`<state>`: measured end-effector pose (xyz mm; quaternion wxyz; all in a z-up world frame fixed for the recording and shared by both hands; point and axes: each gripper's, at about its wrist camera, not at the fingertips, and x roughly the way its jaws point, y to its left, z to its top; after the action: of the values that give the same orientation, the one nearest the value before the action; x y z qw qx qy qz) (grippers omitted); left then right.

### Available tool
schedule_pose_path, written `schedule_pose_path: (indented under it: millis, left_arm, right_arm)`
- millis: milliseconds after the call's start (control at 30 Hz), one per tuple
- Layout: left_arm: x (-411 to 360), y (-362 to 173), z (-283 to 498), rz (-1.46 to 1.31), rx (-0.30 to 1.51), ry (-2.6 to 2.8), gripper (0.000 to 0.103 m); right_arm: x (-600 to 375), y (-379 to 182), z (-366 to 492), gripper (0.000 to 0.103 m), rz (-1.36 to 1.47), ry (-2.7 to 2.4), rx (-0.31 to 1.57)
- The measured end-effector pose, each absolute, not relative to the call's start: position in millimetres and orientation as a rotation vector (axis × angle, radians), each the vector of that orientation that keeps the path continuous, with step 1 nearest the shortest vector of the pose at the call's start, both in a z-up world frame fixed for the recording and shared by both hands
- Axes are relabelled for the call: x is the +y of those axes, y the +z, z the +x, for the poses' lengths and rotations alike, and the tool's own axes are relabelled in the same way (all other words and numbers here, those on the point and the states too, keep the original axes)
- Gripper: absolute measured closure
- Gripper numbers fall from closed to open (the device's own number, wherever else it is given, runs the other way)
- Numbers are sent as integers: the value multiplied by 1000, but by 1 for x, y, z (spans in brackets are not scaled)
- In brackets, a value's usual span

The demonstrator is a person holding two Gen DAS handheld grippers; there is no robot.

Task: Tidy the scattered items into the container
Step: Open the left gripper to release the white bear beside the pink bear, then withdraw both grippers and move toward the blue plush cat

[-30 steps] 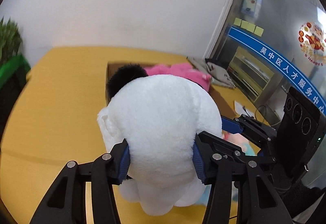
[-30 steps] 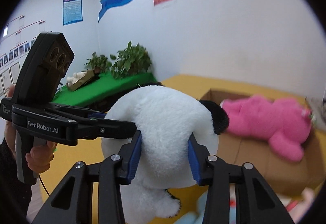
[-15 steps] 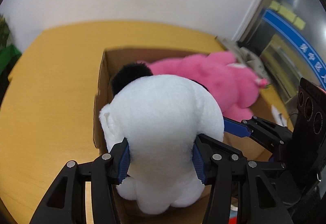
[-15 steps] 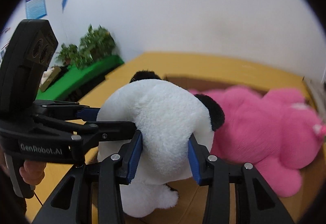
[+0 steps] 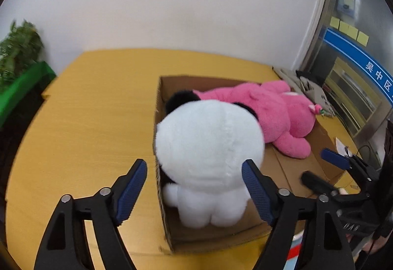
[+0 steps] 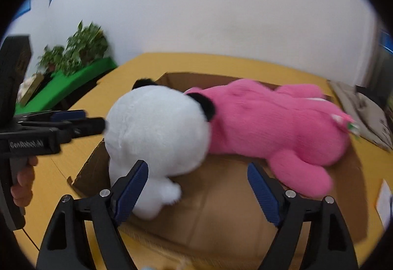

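Hand-held gripper (image 5: 194,190) opening around panda plush (image 5: 208,144).

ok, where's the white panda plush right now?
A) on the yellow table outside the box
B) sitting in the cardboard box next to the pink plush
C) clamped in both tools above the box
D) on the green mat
B: the white panda plush sits inside the cardboard box beside the pink plush, with both tools' pads clear of it.

Both tongs, left (image 5: 194,186) and right (image 6: 197,187), are opening, angled downward.
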<state>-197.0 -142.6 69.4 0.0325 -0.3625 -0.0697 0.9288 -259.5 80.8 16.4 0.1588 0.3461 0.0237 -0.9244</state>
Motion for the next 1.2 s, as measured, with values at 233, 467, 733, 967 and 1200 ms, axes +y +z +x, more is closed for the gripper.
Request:
schedule_pose_path:
  millis: [233,467,733,967,1200]
  left_arm:
    - [-90,92,-96,-951,-188,3025,2]
    - [-53,95,-66,-967,-205,3001,0]
    - [-36,103,-55,-953,-194,2983,0]
    - [-36,101,-50,-959,-208,2974,0]
    - [-34,98,-48,-960,-196,2967,0]
  right_arm:
    - [134,43,-190,19,913,-2870,59]
    - [159,46,-146,20,923,-2926,105]
    - [162,56,-125,19,889,-2933,126]
    - [162,60,-119,20,880,-2931,113]
    - [159,59,-117,20,882,-2929,127]
